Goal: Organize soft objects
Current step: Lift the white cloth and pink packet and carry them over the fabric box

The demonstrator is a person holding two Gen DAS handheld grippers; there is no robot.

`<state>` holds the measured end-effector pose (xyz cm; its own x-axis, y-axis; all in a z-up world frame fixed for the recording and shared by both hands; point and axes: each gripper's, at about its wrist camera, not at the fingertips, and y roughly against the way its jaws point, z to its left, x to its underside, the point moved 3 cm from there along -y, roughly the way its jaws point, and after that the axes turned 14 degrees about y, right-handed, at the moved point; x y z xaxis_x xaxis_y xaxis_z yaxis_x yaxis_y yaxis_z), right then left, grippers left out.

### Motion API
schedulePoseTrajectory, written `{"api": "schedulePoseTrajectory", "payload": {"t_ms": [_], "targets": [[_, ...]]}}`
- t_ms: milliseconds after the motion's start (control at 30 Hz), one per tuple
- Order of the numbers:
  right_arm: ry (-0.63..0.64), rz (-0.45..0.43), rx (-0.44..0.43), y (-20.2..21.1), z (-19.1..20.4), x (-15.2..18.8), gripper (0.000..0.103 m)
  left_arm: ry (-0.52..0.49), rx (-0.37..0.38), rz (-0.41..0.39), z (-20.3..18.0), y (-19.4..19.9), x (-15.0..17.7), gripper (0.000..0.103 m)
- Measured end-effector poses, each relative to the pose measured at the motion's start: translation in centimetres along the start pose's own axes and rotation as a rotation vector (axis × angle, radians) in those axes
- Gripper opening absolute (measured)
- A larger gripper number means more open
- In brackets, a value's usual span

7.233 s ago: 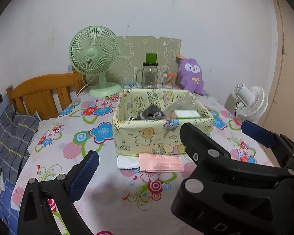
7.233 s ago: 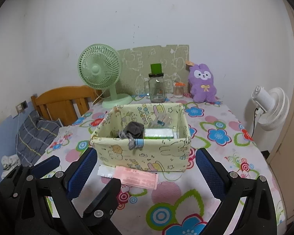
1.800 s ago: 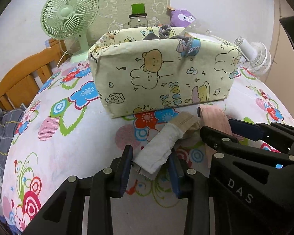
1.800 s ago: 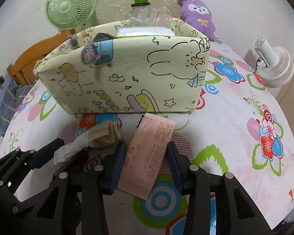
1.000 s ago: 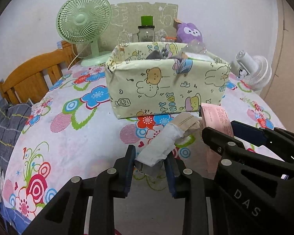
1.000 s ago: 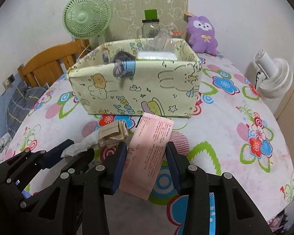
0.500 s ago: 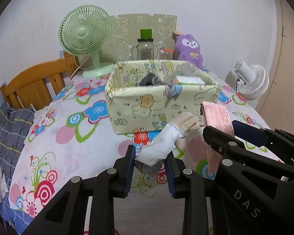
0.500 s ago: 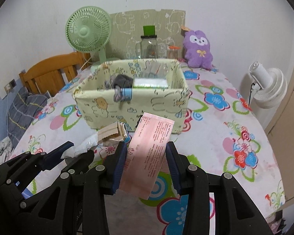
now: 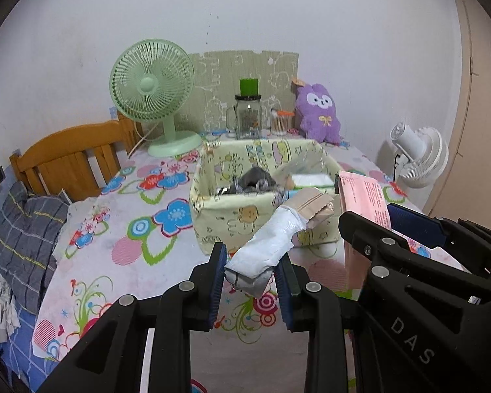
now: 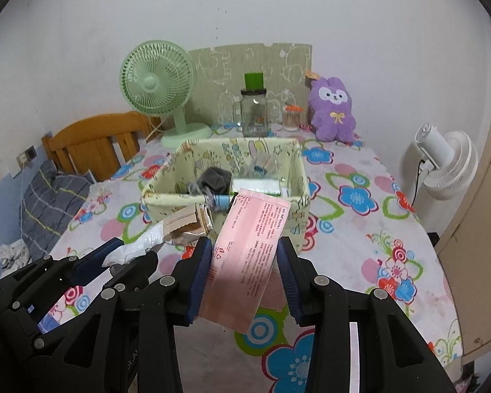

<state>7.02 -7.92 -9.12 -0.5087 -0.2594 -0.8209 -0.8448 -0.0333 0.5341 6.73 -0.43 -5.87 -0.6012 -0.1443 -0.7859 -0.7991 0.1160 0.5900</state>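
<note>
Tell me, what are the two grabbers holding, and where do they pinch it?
Left gripper pinches the white packet at its near end. Right gripper pinches the pink packet by its side edges, near the lower end.

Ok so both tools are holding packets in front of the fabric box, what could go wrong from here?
The left tool grips the white and tan packet only at its near end, so it may droop or slip. The pink packet in the right tool is thin and could catch the fabric box rim. The two tools sit close together and could bump.
</note>
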Motion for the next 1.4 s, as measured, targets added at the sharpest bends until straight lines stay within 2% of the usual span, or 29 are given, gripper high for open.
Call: {"api": "schedulePoseTrajectory", "payload": {"t_ms": [733,1400], "targets": [[-0.019,-0.113,0.032,2.9,-1.6,-4.1,0.044,0.009,0.026,-0.11,-1.4,2.3,-4.0,0.029],[-0.047,-0.141,0.035,-0.1,-2.8,-6.5,0.044,0.043,0.012,-0.121,-1.6,-1.0,-6.7,0.029]]}}
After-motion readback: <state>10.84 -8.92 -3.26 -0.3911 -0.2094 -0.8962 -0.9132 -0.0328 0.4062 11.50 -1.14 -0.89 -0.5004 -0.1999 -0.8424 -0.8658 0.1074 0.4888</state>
